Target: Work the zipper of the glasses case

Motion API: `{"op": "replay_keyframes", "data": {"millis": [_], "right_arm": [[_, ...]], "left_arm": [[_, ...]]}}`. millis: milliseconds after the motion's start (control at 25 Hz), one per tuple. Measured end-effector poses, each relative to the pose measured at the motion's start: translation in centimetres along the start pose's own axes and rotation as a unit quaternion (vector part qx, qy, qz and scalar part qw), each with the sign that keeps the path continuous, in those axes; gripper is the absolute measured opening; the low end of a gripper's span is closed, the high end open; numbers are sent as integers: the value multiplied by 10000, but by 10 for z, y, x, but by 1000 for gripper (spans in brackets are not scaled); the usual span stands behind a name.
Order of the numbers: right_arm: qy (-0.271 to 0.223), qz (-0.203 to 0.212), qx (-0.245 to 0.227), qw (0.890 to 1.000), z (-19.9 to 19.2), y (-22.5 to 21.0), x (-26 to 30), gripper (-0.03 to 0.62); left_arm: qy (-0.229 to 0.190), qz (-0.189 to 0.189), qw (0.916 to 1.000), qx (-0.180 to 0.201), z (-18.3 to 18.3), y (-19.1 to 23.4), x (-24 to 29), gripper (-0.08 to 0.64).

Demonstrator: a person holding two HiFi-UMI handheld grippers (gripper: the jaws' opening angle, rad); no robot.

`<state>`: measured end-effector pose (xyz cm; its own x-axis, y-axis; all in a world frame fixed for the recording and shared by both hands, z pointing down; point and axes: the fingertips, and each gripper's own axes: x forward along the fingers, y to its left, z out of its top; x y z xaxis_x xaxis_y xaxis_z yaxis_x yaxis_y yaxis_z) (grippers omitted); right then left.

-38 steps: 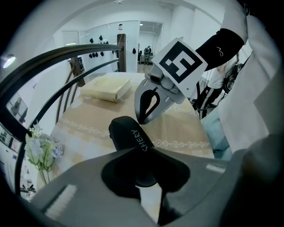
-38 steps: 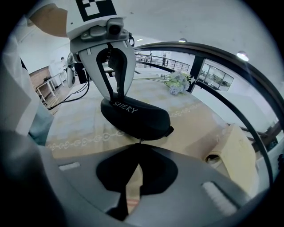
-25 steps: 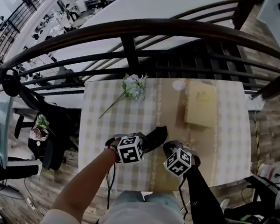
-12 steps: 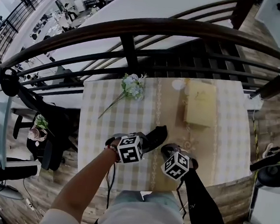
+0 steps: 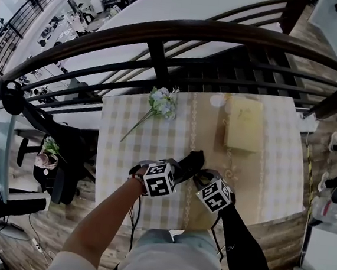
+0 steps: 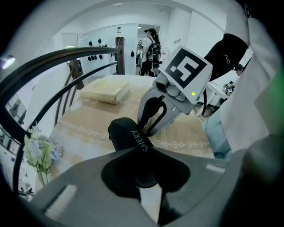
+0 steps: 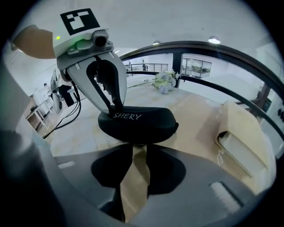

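The left gripper (image 6: 143, 155) is pinching the near end of the black glasses case (image 7: 137, 124), which is resting on the checked table (image 5: 272, 171). The right gripper (image 7: 140, 150) is pointing at the case's long side. Its jaws have just been opening and are standing apart, with only cloth showing in the gap and the case just ahead of their tips. Flowers (image 5: 161, 104) are lying well beyond the left gripper, and a pale book (image 5: 243, 124) well beyond the right gripper.
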<state>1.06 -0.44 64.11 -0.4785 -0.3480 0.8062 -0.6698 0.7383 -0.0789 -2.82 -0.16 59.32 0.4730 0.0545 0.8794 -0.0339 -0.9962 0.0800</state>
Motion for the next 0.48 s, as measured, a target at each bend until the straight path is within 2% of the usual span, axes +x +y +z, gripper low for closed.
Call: {"op": "replay_keyframes", "data": {"millis": [160,200,240,320,480], "right_arm": [[-274,240,497,9981,0,-4,7,123],[-361,265,542,9975,0,-5,6,65],[-426,279,536,9973,0,-6,4,42],[-445,272,400,9978,0,-6,2,33],[-175,69,-255,9995,1,-5,0,32]], "left_arm": [[47,-17,10000,51,-1,1,1,63],[46,-26,10000,35,-2,2,1,63],[35,-40,10000,12,-2,3,1,63],[6,-66,10000,-18,-2,4,0,63],[-8,-76,10000,-35,-2,3,0,63]]}}
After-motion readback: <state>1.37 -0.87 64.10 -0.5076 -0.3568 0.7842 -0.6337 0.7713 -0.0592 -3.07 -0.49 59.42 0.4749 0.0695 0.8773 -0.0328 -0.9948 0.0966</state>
